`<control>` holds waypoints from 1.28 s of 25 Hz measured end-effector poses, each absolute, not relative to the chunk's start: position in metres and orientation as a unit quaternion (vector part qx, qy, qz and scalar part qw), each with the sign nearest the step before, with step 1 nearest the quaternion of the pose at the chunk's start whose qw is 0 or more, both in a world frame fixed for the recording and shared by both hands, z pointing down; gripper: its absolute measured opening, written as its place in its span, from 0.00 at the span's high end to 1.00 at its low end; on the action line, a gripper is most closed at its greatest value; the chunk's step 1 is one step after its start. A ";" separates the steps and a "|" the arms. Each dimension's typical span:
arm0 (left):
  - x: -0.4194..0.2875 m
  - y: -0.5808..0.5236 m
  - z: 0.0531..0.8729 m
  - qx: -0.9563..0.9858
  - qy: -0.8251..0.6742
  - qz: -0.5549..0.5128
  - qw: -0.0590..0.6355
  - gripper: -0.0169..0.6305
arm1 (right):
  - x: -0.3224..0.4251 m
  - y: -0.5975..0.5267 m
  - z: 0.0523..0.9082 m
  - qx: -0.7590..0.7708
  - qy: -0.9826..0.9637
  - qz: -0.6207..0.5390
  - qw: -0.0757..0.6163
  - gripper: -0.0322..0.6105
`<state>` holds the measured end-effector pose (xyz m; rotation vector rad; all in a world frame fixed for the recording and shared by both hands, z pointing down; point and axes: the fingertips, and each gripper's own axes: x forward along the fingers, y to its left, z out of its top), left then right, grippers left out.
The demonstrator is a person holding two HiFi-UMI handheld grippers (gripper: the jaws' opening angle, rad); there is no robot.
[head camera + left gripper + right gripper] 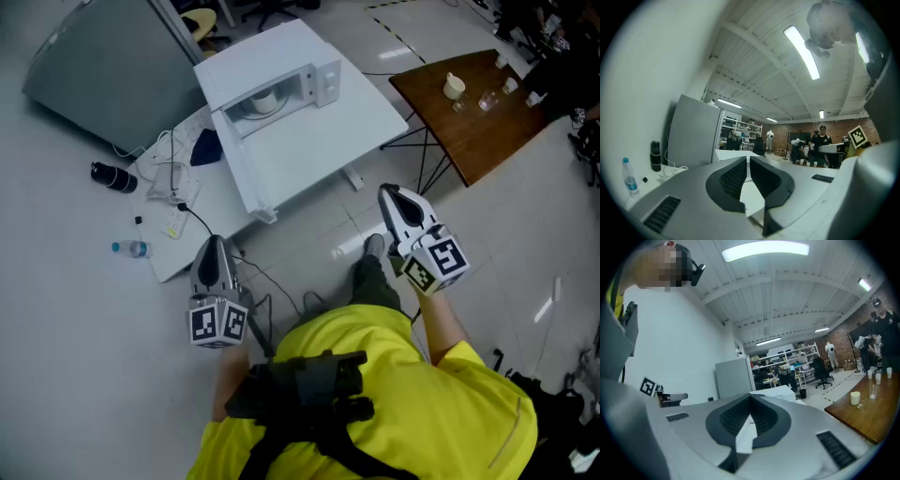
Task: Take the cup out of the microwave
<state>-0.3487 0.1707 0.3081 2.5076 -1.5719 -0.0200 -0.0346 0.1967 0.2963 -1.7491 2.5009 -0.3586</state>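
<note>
A white microwave point(272, 70) stands on a white table point(328, 150) at the top of the head view. Its front is open, and a white cup point(266, 99) sits inside the cavity. My left gripper point(214, 242) is held low at the table's near corner, well short of the microwave, its jaws shut with nothing in them. To the right of the table, over the floor, my right gripper point(387, 193) is also shut and empty. The left gripper view point(748, 159) and the right gripper view point(751, 397) each show dark pads meeting at the tip.
A brown wooden table point(478, 112) at the right carries a pale cup point(454, 86) and small glasses. A low white board at the left holds a black bottle point(114, 176), a water bottle point(131, 248) and cables point(173, 178). A grey panel point(103, 66) leans behind. People stand far off point(821, 140).
</note>
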 end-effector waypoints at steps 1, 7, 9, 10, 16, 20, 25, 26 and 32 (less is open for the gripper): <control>-0.328 0.161 0.311 0.843 -0.530 -0.003 0.094 0.95 | -0.015 0.187 0.299 -0.569 0.813 -0.118 0.035 0.94; -0.207 0.092 0.326 0.842 -0.529 0.015 0.104 0.95 | 0.091 0.122 0.308 -0.563 0.817 -0.122 0.034 0.94; -0.171 0.070 0.330 0.841 -0.532 0.011 0.102 0.95 | 0.120 0.097 0.312 -0.549 0.826 -0.125 0.032 0.94; -0.156 0.059 0.334 0.838 -0.537 0.008 0.102 0.95 | 0.132 0.085 0.316 -0.539 0.832 -0.128 0.028 0.94; -0.112 0.006 0.366 0.801 -0.587 0.006 0.118 0.95 | 0.156 0.009 0.336 -0.476 0.866 -0.151 0.011 0.94; -0.120 -0.046 0.410 0.767 -0.634 0.015 0.098 0.97 | 0.139 -0.026 0.358 -0.425 0.891 -0.159 0.000 0.94; -0.134 -0.145 0.493 0.737 -0.660 0.046 0.134 0.74 | 0.109 -0.070 0.396 -0.378 0.907 -0.187 -0.007 0.94; -0.136 -0.162 0.511 0.738 -0.656 0.046 0.148 0.53 | 0.105 -0.076 0.401 -0.372 0.908 -0.194 -0.009 0.94; -0.156 -0.264 0.584 0.737 -0.652 0.070 0.166 0.17 | 0.089 -0.101 0.448 -0.337 0.913 -0.226 -0.034 0.94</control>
